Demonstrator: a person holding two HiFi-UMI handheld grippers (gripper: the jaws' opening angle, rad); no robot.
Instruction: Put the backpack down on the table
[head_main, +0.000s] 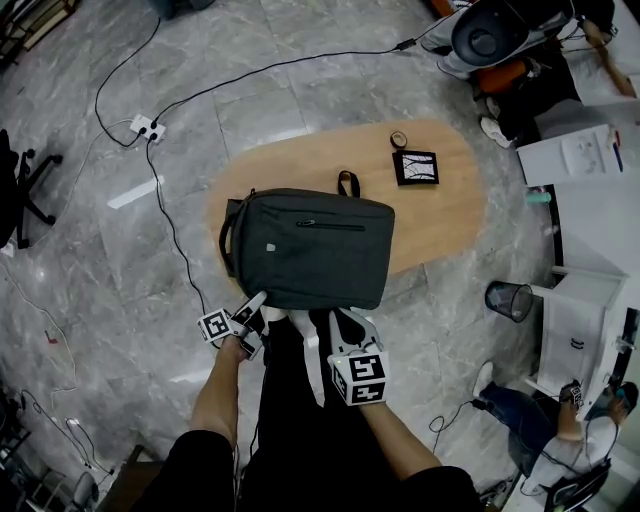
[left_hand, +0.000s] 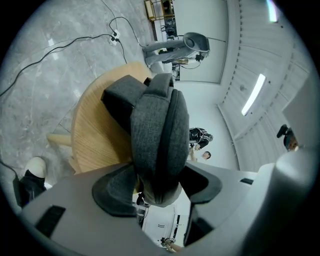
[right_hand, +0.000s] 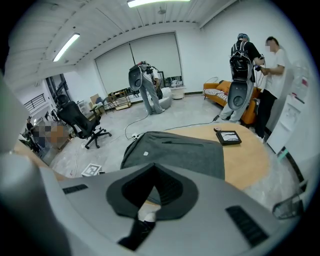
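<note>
Left claw (left_hand: 159, 187) gapes wide around the near edge, right claw (right_hand: 150, 172) sits pinched shut and empty beside it; the bench (head_main: 440, 215) carries the backpack (head_main: 310, 245) flat, so the setting-down looks done, and next both need only back away.

A power strip (head_main: 146, 127) and mesh wastebasket (head_main: 509, 300) sit on marble floor (head_main: 80, 250).

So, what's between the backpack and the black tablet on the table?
Nothing: bare table separates the backpack from the black tablet, plain in the head view.

Dark grey backpack (head_main: 310, 250), light wooden table (head_main: 440, 215)
</note>
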